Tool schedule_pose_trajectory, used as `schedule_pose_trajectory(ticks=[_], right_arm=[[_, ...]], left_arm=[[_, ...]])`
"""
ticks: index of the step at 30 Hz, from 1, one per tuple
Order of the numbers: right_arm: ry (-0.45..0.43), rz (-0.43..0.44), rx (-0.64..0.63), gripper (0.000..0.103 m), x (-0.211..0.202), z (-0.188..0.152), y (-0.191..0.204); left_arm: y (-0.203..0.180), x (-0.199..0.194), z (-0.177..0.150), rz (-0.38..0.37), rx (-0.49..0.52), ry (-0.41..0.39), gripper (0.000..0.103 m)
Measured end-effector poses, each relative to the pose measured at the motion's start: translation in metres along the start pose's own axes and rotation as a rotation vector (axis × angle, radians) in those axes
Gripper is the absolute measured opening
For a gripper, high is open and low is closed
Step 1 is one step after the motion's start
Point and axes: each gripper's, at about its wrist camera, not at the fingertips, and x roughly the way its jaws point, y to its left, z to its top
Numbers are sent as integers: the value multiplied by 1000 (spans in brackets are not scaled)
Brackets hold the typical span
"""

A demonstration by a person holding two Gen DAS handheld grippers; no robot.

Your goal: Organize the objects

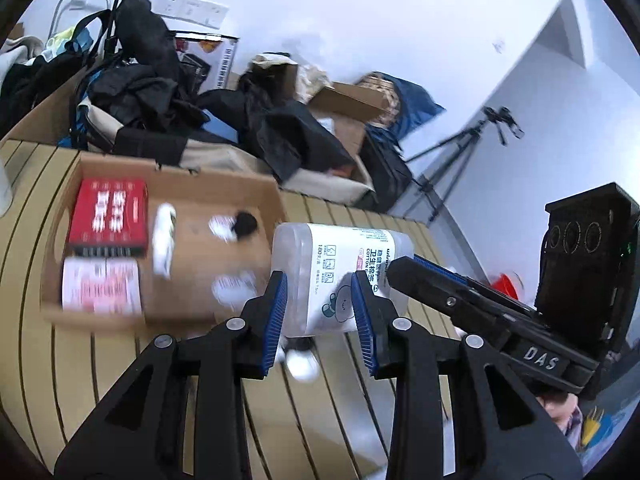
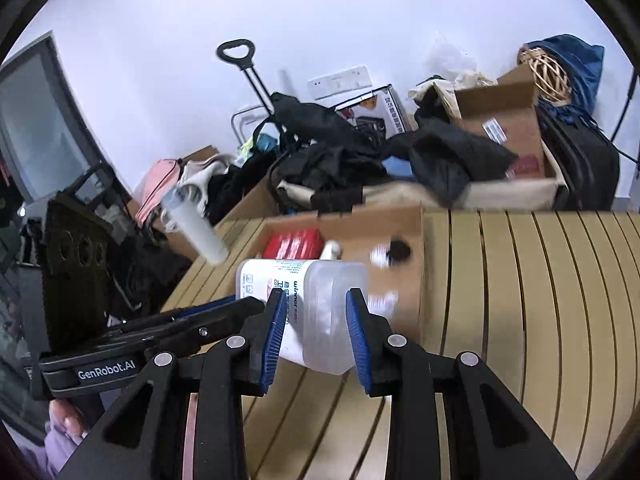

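Tongs on both sides were narrowed onto one clear plastic tub [image 1: 340,276] of cotton swabs: my left tongs [image 1: 320,312] pinched its labelled end, my right tongs [image 2: 316,320] its clear end, carrying it above the bench [image 2: 540,300]. The cardboard box [image 1: 224,184], at ten o'clock of the tub in my left view, already held a red packet [image 1: 108,212]. I judged the tub not yet packed.

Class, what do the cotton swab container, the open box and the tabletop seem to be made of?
Cotton swab container: translucent frosted plastic, probably; contents show through, printed label.
Open box: matte brown corrugated cardboard, folded flaps.
Tabletop: pale slats with dark gaps; wood or bamboo, unclear which.
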Motion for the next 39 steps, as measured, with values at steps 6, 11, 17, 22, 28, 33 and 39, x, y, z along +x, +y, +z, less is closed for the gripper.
schedule_pose_trajectory(ticks=[6,11,17,22,28,33,39], right_arm=[[99,-9,77,33,75,30,-35],[195,-92,56,33,119,15,-52],[280,-171,63,33,148,-10,-68],[284,-248,-6,34,146,-11,-61],[193,-272,-126,79,95,0,-31],[74,-256,-185,86,28,20,4],[-1,-238,-215,86,-35,17,39]], left_arm=[[44,69,17,26,-80,108,29],[67,111,-1,58,-107,192,29],[81,144,-17,81,-125,292,24],[80,128,-18,129,-110,258,36],[66,39,-4,322,22,84,90],[46,-44,6,488,115,-53,103],[12,-106,-5,542,138,-133,103]])
